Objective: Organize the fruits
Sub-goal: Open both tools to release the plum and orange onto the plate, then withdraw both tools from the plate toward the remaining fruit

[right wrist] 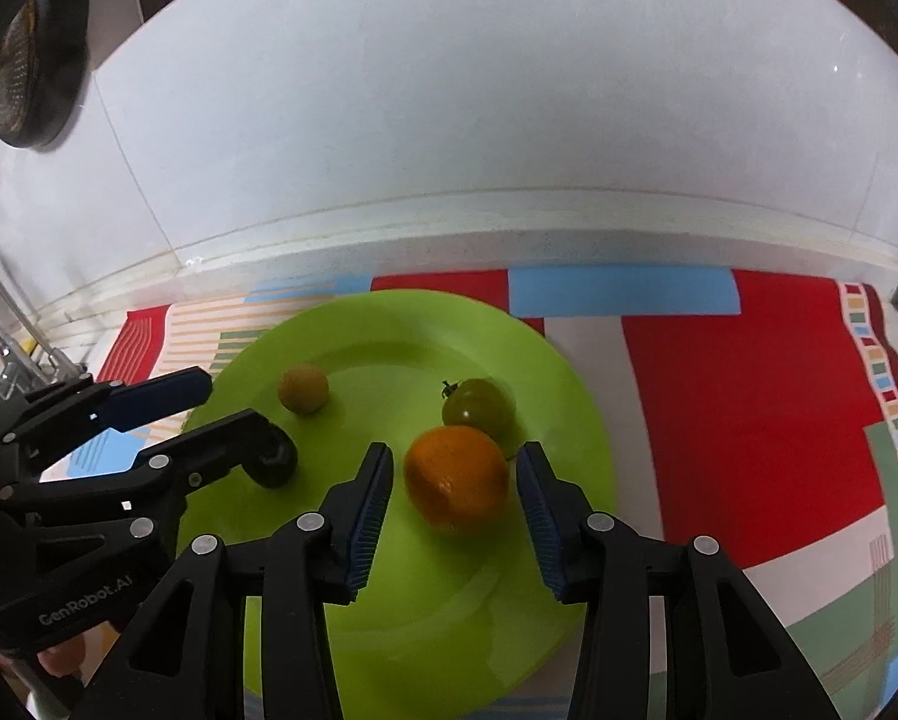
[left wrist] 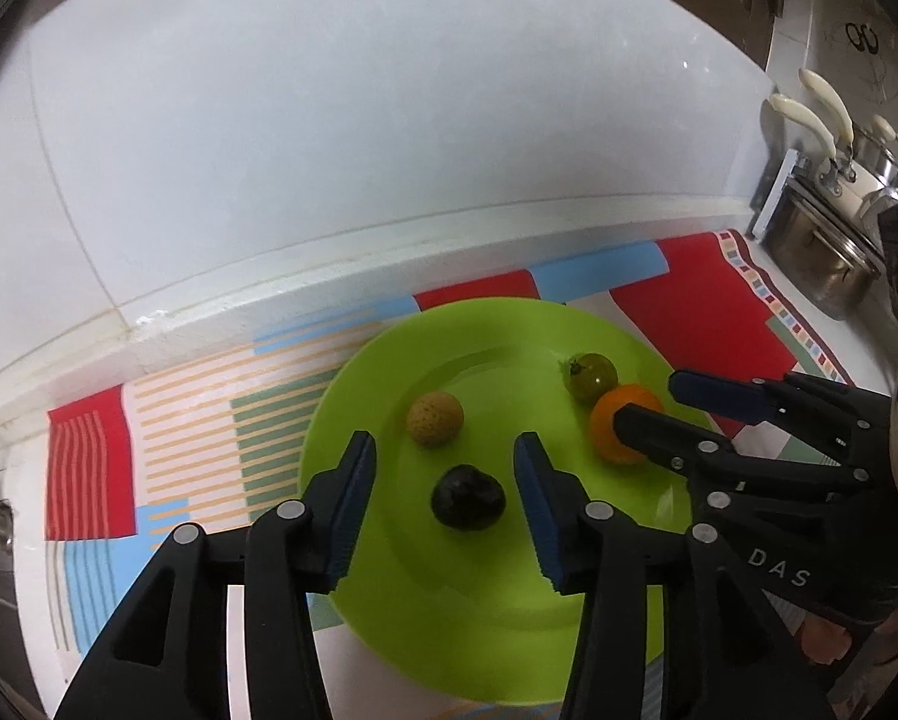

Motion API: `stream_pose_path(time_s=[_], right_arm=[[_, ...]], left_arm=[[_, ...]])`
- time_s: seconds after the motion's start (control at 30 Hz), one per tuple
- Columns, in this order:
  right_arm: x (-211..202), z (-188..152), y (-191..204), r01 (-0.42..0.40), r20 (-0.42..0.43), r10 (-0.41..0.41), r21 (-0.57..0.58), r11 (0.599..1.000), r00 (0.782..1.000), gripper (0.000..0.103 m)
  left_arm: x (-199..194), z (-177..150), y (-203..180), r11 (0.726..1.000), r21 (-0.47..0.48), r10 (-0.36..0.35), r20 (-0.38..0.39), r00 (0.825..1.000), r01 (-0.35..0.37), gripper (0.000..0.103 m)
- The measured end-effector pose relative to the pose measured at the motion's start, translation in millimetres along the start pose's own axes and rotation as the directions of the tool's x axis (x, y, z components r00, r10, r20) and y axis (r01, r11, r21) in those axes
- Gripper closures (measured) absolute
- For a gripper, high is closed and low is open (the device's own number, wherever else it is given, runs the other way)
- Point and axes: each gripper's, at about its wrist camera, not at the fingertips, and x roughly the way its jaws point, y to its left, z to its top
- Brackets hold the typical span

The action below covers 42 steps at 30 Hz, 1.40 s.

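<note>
The orange (right wrist: 456,476) lies on the green plate (right wrist: 509,612), directly between the spread fingers of the right gripper (right wrist: 454,468); narrow gaps of plate show on both sides of it, so the pads flank it without clamping. Roughly round, it has no clear long axis. Just beyond the right gripper's tips, touching or nearly touching the orange, sits a green tomato (right wrist: 478,409) with its dark stem turned toward the left gripper's side and away from the tongs.

The left gripper (left wrist: 444,450) stands open too, its blue pads on either side of a dark, near-black fruit (left wrist: 467,495) that sits a little short of the fingertips, free of both. Ahead of its tips rests a small tan, rough-skinned fruit (left wrist: 434,419).

The left wrist view alone shows the dark fruit whole; in the right wrist view the left gripper's finger covers most of it. That left view also takes in steel pots (left wrist: 833,252) with cream handles off beyond the right gripper. The plate sits on a patterned red, blue and striped cloth (right wrist: 749,420) against a white wall (right wrist: 449,120).
</note>
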Motion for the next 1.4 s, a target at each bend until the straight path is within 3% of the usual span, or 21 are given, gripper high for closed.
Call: stream_pose_path(time_s=[0.43,0.83,0.93,1.03,1.2,1.4], right_arm=[[-55.9,-2.2,16.2,-0.003,0.099,0.005,-0.026,1.000,0.995,0.059],[-107.8,-18.9,28.3,-0.028,0.158,0.032,-0.029,0.999,0.987,0.059],[-121.5,-24.5,32.8,-0.037,0.170,0.042,-0.033,0.999,0.985,0.059],[-135.7,-31.7,37.5,-0.041,0.189,0.047,-0.038,0.998,0.981,0.050],[-153.8,-41.6,45.7,-0.036,0.208,0.047,-0.054,0.998,0.977,0.050],[-177.3,-56.2,58.8,-0.013,0.241,0.031,-0.073,0.997,0.970,0.050]], left_arm=[[-61.4,-3.3,-0.9,0.999,-0.005,0.044,0.110,0.993,-0.044,0.051],[-124.4,-17.2,-7.0,0.998,-0.001,0.056,0.206,0.977,-0.057,0.040],[-138.4,-22.6,-9.7,0.998,0.004,0.054,0.220,0.974,-0.056,0.040],[-152.0,-28.9,-12.1,0.998,0.006,0.062,0.241,0.969,-0.066,0.035],[-172.7,-42.3,-11.8,0.997,0.010,0.072,0.261,0.963,-0.077,0.035],[-195.6,-62.3,-11.0,0.996,0.015,0.084,0.279,0.957,-0.091,0.026]])
